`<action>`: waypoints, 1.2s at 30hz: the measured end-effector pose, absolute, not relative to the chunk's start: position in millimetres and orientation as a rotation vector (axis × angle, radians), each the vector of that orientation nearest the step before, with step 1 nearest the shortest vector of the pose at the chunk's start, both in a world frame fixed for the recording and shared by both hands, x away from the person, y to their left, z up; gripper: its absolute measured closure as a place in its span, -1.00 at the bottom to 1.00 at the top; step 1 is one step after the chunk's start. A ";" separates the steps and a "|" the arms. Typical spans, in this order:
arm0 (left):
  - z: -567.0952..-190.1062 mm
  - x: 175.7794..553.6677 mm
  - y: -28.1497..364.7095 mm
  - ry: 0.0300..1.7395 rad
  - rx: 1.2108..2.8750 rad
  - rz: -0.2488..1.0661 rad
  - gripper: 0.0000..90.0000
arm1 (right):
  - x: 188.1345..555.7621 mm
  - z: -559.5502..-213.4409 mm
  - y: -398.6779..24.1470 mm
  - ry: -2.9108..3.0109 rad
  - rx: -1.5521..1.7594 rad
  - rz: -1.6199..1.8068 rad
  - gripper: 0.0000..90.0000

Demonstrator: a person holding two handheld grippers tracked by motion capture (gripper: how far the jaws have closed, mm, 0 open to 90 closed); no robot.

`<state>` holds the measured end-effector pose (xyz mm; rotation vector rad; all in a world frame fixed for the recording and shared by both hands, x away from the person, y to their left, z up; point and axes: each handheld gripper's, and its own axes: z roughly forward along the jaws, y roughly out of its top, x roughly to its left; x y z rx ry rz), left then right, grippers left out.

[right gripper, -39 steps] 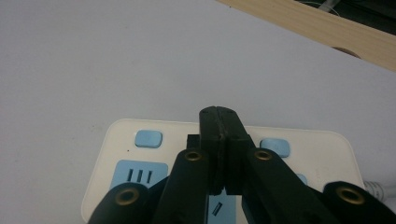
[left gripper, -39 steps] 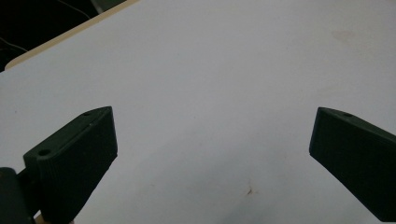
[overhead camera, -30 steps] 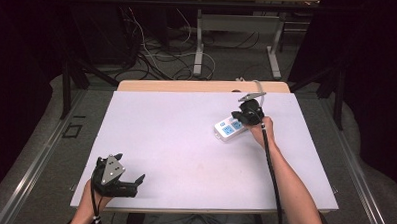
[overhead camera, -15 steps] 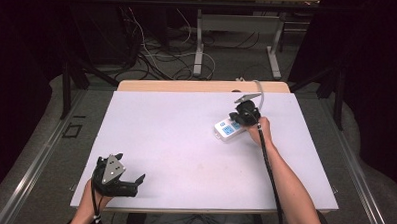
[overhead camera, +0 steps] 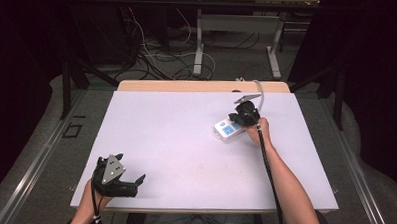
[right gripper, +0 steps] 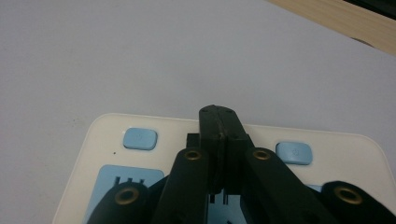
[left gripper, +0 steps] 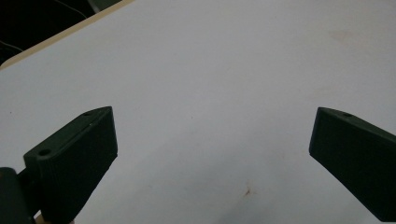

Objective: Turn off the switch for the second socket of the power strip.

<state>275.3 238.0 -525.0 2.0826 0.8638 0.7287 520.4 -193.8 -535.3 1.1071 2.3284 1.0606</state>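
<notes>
Since the earlier frames, little has moved: the right gripper (overhead camera: 234, 120) has stayed over the strip (overhead camera: 226, 130) with only a slight shift, and the left gripper (overhead camera: 134, 185) has kept its place.

High view: the white strip with blue panels lies flat on the table (overhead camera: 185, 136), right of centre toward the far edge. The right gripper sits on it, held from the near side by the right hand (overhead camera: 258, 131). The left gripper rests near the front left corner, jaws spread.

Left gripper view: both jaws stand wide apart over bare table (left gripper: 210, 93).

Right gripper view: the right gripper (right gripper: 219, 135) has its jaws pressed together, tips over the strip (right gripper: 102, 140) between two blue buttons (right gripper: 139, 138); nothing visible between them.
</notes>
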 end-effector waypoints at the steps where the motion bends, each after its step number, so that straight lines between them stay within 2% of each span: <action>1: -525.2 275.2 237.8 0.866 2.078 0.724 -0.98 | 520.2 -535.3 -193.8 2.323 1.105 1.055 1.00; 36: -525.1 275.1 237.6 0.866 2.081 0.714 -0.98 | 520.3 -537.5 -196.8 2.321 1.140 1.093 1.00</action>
